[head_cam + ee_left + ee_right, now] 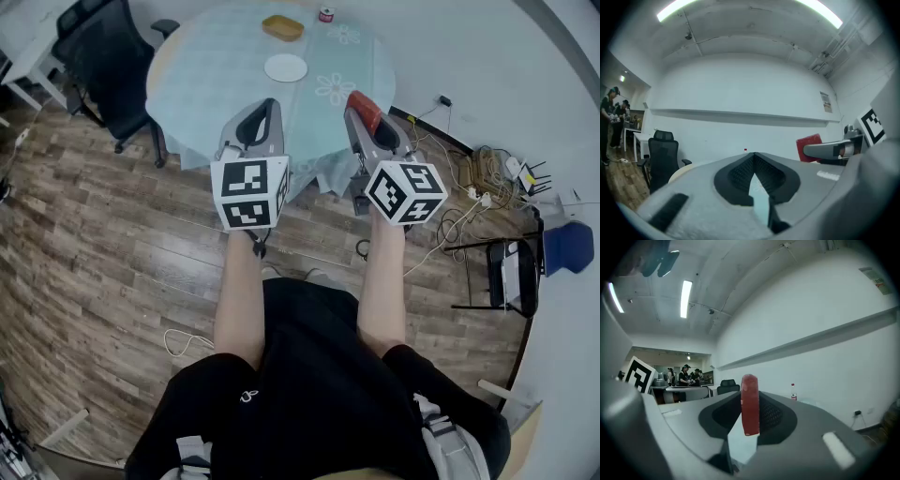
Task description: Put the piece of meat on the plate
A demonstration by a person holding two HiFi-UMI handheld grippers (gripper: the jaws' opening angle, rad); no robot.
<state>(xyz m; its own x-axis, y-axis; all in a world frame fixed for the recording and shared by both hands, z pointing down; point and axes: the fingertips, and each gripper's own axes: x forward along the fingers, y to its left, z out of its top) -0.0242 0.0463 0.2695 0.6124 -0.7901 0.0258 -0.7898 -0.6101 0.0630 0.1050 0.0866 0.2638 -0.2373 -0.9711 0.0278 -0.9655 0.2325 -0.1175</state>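
Note:
The piece of meat [366, 112] is a flat red slab that stands on edge between the jaws of my right gripper [358, 99], which is shut on it. In the right gripper view the meat [750, 405] sticks up past the fingertips. The white plate [285, 67] lies on the round table [206, 84] with a pale blue cloth, ahead of both grippers. My left gripper [270, 103] is held level beside the right one, its tips meeting with nothing between them [753, 155]. The left gripper view shows the meat [809, 145] to its right.
A shallow wooden tray [282, 27] and a small red can [325, 14] sit on the table beyond the plate. A black office chair [108, 66] stands at the left. Cables [478, 173] and a folding chair [516, 272] lie on the floor at the right.

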